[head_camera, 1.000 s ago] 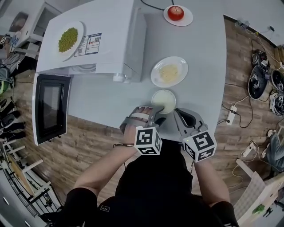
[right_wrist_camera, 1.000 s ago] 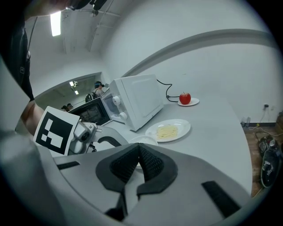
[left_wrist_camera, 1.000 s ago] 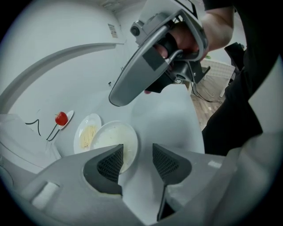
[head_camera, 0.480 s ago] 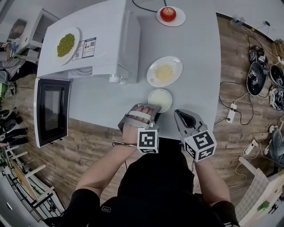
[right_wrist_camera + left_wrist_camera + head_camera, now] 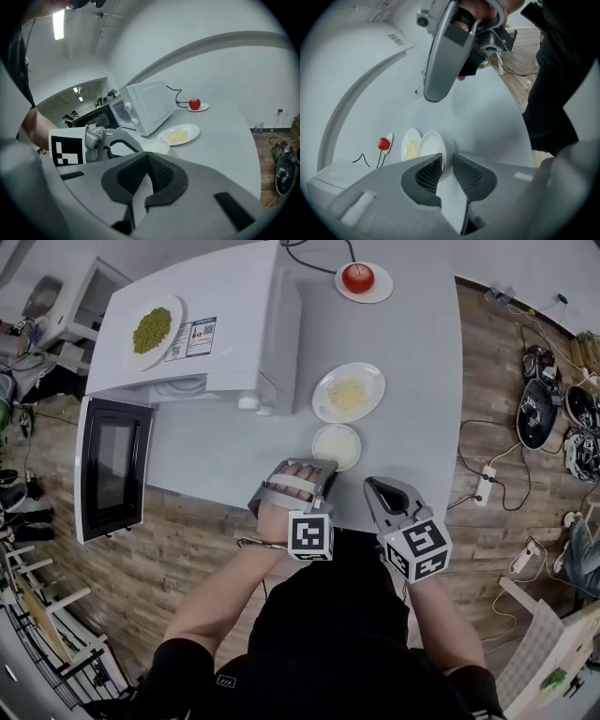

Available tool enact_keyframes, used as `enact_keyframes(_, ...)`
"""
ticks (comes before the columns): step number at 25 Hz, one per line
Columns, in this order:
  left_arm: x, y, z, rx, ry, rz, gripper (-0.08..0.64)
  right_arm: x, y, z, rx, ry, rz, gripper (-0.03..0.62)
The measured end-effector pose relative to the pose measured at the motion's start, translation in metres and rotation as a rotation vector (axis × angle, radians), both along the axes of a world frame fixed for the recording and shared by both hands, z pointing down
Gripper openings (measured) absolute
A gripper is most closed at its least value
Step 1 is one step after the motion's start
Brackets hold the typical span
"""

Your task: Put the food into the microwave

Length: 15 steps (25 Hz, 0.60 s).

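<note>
The left gripper (image 5: 446, 161) is closing over the near rim of the mid-frame bowl (image 5: 337, 444), a fair hold on something seemingly light, slick and breakable; the right gripper (image 5: 146, 159) is pinched together, empty.

White microwave (image 5: 225, 334), door (image 5: 112, 468) swung fully open. Plate of green peas (image 5: 153, 330) sits on its top. Just beside it, plate of pale noodles (image 5: 348, 393). Small white bowl (image 5: 336, 445), pale contents, upright, near that plate. Red fruit (image 5: 357, 277) on saucer, well apart.
</note>
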<state>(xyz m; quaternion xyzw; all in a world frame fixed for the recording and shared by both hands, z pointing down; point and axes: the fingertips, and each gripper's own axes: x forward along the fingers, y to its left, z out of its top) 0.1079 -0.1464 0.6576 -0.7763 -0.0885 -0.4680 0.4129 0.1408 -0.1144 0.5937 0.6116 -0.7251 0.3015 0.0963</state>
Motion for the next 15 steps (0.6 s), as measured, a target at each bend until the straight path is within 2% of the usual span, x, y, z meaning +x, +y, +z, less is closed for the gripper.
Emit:
enact_keyframes(6, -0.011, 0.001, -0.013, 0.02, 0.017, -0.03, 0.071, -0.013, 0.005, -0.015, 0.005, 0.03, -0.04, 0.014)
enact_keyframes(15, -0.046, -0.028, -0.049, 0.085, 0.05, -0.113, 0.067, -0.049, -0.01, -0.043, 0.022, 0.074, -0.13, 0.014)
